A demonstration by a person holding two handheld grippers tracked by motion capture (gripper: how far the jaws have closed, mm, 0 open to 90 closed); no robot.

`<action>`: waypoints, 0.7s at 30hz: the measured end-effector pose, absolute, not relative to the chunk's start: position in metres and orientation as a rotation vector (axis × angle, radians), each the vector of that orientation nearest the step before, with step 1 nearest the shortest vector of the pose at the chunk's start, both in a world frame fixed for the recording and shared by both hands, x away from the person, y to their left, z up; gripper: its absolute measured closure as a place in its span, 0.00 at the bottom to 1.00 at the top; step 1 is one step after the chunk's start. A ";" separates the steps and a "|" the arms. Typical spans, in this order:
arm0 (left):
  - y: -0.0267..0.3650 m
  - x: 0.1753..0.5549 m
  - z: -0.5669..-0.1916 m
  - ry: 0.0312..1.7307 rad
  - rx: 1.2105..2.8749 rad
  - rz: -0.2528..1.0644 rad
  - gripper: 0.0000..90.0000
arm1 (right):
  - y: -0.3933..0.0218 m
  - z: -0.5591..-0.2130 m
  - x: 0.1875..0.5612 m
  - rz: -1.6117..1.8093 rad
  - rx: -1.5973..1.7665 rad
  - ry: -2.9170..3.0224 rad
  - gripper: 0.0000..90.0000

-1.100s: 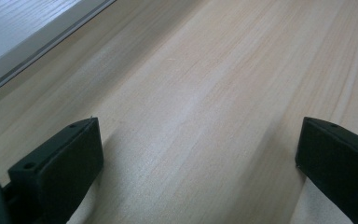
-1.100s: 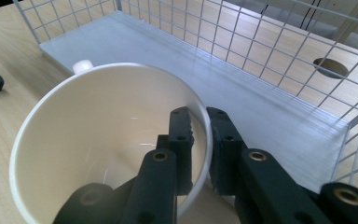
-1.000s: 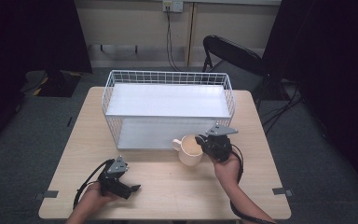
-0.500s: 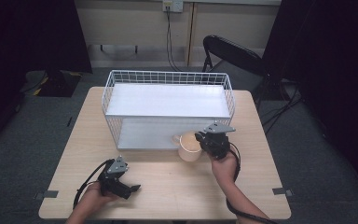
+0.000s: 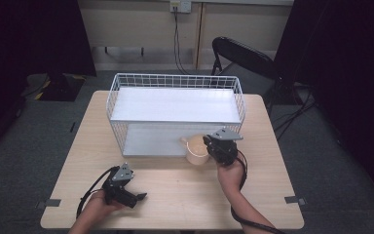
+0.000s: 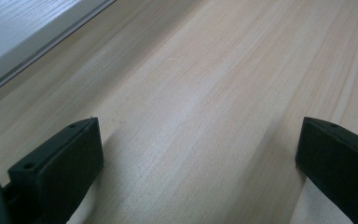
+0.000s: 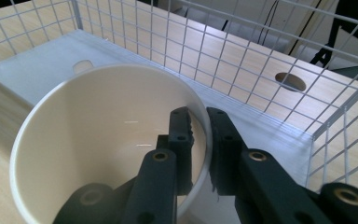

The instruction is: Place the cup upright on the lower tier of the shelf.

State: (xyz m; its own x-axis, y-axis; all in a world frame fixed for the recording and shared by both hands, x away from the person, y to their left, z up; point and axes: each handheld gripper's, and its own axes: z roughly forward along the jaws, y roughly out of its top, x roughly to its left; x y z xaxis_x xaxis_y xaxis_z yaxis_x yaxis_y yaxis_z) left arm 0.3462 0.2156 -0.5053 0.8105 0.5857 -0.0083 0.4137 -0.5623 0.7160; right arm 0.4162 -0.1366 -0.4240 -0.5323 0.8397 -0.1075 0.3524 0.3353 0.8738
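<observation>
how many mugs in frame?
1. A cream mug at the open front of the white wire rack, its rim clamped by the right hand-held gripper. Nothing visible on the rack's shelves; none appears hidden.

Wire basket blocks the back half of the tabletop; cup sits at its front wall. Front strip open between the hands.

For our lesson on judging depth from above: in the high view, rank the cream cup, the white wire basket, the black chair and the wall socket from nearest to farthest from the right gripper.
1. Cream cup: pinched at its rim by the right gripper.
2. White wire basket: just behind, on the table.
3. Black chair: beyond the table's far right corner.
4. Wall socket: top centre, on the back wall.
</observation>
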 end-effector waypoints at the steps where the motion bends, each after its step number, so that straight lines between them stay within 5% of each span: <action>1: 0.215 0.346 -0.505 0.733 2.245 0.296 0.00 | -0.136 -0.424 0.417 1.134 1.041 2.039 0.91; 21: 0.216 0.346 -0.505 0.731 2.248 0.297 0.00 | -0.134 -0.434 0.426 1.094 1.117 1.987 0.90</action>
